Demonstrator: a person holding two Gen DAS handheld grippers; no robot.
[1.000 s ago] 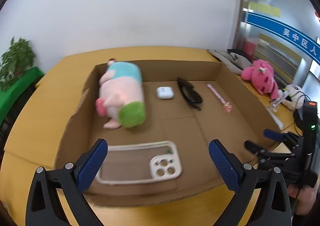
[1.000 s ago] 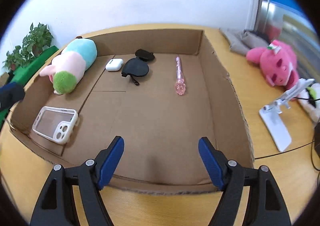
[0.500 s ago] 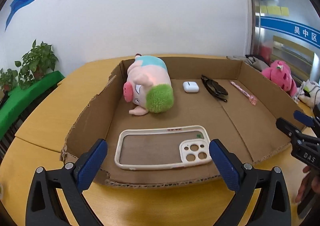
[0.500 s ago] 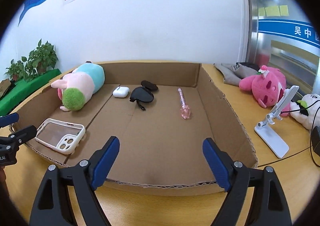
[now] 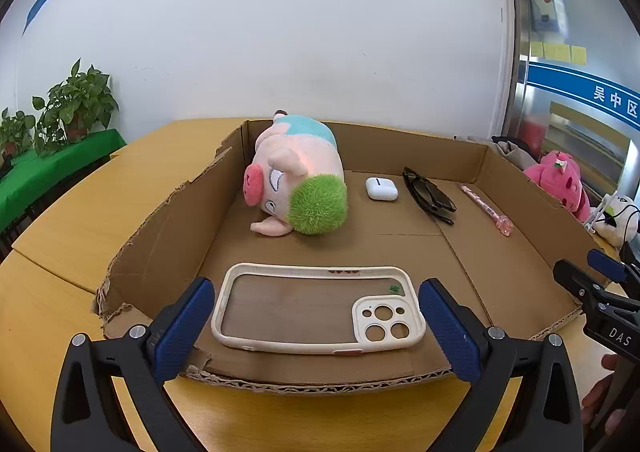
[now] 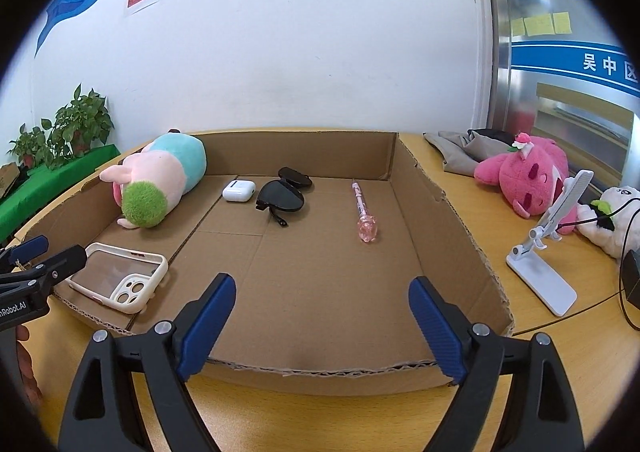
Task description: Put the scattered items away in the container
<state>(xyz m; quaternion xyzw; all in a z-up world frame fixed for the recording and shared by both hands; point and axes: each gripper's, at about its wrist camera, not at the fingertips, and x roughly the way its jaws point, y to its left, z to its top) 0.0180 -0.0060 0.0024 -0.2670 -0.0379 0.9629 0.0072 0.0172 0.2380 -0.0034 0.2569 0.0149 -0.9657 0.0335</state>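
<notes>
A shallow cardboard box [image 5: 160,236] [image 6: 424,188] lies on the wooden table. Inside lie a pig plush [image 5: 298,180] [image 6: 160,180], a white earbud case [image 5: 381,188] [image 6: 239,190], black sunglasses [image 5: 430,196] [image 6: 282,196], a pink pen [image 5: 486,208] [image 6: 363,212] and a cream phone case [image 5: 316,310] [image 6: 120,280]. My left gripper [image 5: 316,320] is open and empty at the box's near edge, by the phone case. My right gripper [image 6: 322,316] is open and empty at the near edge, further right.
On the table right of the box lie a pink plush [image 6: 528,176] [image 5: 560,182], a white phone stand [image 6: 548,248], a white plush [image 6: 612,220], cables and grey cloth [image 6: 460,148]. Potted plants [image 5: 68,112] stand at the left by the white wall.
Both grippers have dropped lower and pulled back to the box's near edge, tilting up toward the wall. The items in the box have not moved. Both stay open.
</notes>
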